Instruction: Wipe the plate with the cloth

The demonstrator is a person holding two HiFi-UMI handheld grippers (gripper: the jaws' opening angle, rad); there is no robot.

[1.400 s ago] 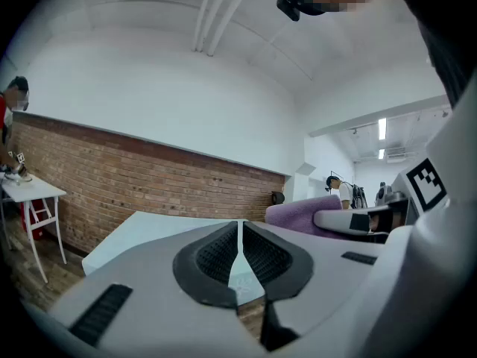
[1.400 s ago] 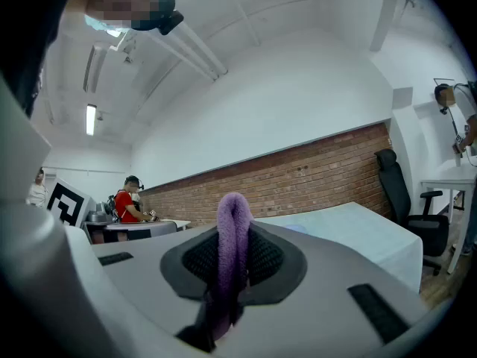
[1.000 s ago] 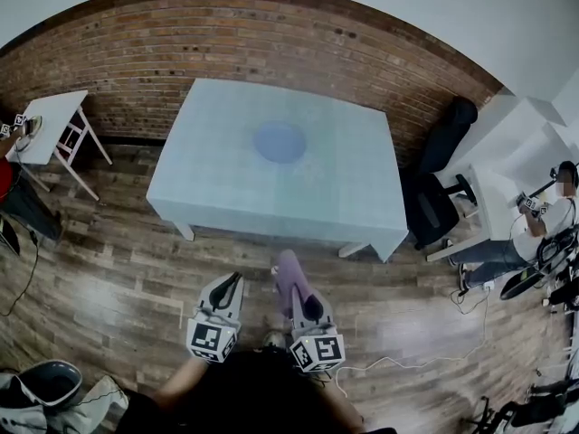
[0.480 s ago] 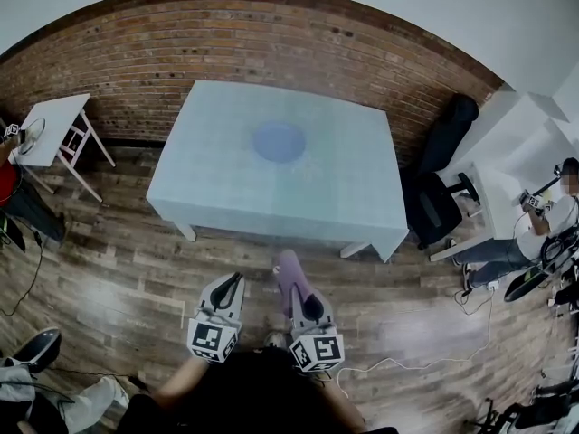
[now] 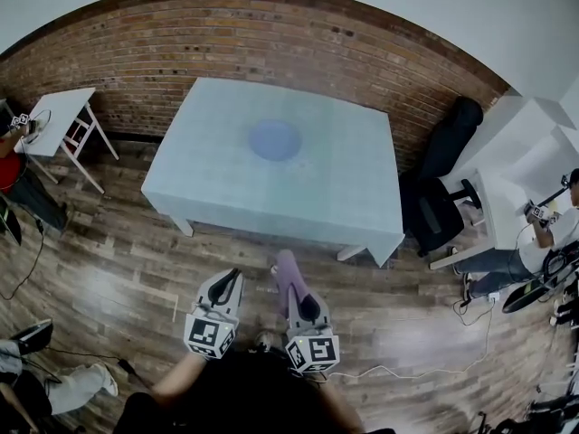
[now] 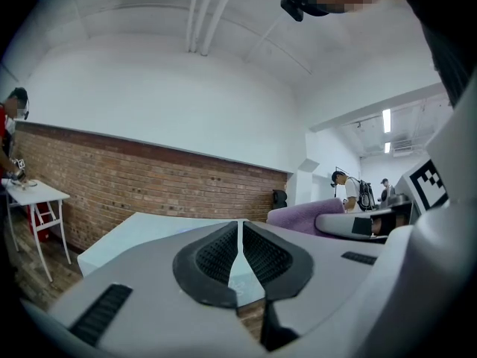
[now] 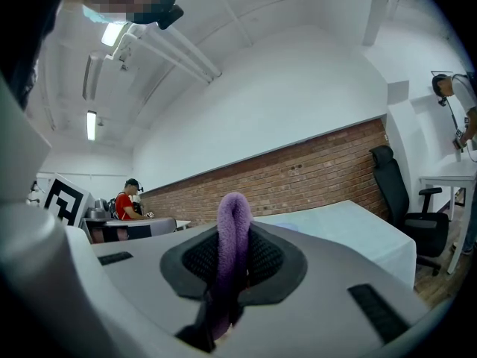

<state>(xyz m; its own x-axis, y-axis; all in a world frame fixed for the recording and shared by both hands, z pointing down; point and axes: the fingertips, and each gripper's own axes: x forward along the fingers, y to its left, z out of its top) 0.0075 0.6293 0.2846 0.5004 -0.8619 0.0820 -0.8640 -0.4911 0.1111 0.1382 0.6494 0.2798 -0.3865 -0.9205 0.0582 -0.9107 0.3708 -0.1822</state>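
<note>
Head view, looking steeply down: two hand-held grippers, one cloth, one plate and one large table. The left gripper (image 5: pixel 233 277) has its jaws pressed together with nothing between them. The right gripper (image 5: pixel 297 292) pinches a purple cloth (image 5: pixel 286 269), and a folded loop of it sticks out past the jaw tips. Both grippers are held over the wooden floor (image 5: pixel 109 269), with a strip of bare floor between them and the table's near edge. The pale blue table (image 5: pixel 344 197) stands with its far edge close to a brick wall (image 5: pixel 271 43). The round blue plate (image 5: pixel 275 140) lies toward that far side (well apart from both grippers), its face plain blue, with bare tabletop all around it. One small white table (image 5: pixel 59 116) stands to the left and one black office chair (image 5: pixel 443 179) to the right
</note>
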